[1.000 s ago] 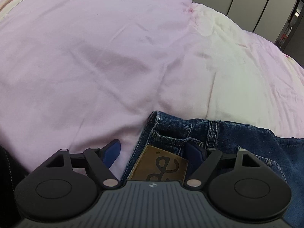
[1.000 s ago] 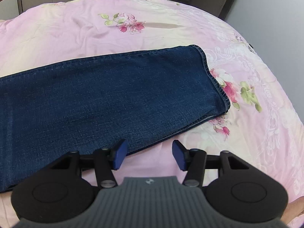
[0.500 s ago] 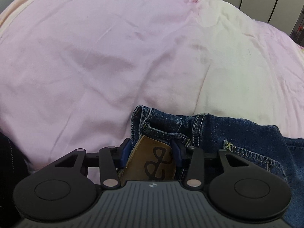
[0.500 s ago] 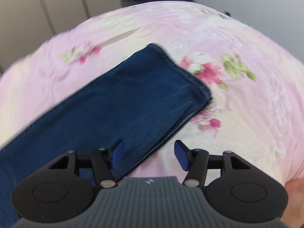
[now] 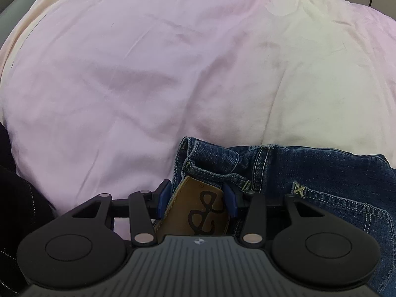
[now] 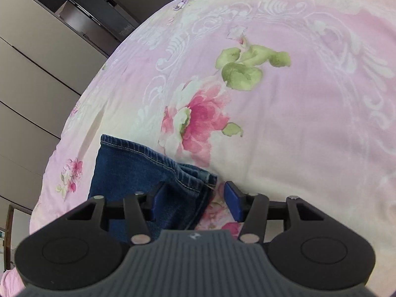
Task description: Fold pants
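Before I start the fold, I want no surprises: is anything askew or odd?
Only small things. The jeans' waistband is rumpled where the left gripper pinches the leather patch, and at the hem the layers sit slightly uneven. No damage shows.

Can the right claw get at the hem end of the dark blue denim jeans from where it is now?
Probably yes: the right claw is open, the dark blue denim jeans' hem lies between its blue pads, and nothing blocks it.
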Demonstrator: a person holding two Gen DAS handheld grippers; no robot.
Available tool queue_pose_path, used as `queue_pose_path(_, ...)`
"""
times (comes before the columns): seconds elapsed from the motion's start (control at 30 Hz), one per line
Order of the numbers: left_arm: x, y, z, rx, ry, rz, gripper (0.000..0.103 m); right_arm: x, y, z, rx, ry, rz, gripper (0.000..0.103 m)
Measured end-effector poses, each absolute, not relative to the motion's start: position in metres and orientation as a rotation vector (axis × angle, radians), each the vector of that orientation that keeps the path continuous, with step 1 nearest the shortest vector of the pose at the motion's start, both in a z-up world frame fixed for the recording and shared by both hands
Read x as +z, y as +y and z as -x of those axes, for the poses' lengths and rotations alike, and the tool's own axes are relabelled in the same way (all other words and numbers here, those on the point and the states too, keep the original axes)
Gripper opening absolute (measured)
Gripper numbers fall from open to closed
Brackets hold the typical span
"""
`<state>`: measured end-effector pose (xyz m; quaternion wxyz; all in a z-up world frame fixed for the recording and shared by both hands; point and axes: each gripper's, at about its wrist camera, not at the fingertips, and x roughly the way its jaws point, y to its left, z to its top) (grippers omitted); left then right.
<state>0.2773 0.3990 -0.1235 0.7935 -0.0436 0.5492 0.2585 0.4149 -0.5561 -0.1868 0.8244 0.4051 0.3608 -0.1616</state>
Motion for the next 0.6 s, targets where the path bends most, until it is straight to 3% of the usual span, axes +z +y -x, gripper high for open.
queue_pose_path(0.13,-0.126,0.389,-0.288,0.599,1.195,0.051,0.052,-0.19,-0.554,-0.418,-0.333,0.753,-0.862,0.026)
queue_pose_path(0.2,-0.126,0.381,-0.292,0.644,1.204,0.003,0.051,-0.173,-0.554,-0.414,-0.343,0.726,-0.84,0.008)
queue_pose_path(0.37,-0.129,0.378,-0.292,0.697,1.201,0.002,0.051,-0.107,-0.543,-0.406,-0.381,0.652,-0.611,0.006)
queue_pose_path(0.6,-0.126,0.377,-0.291,0.694,1.195,-0.041,0.053,-0.146,-0.561,-0.407,-0.432,0.781,-0.638,0.006)
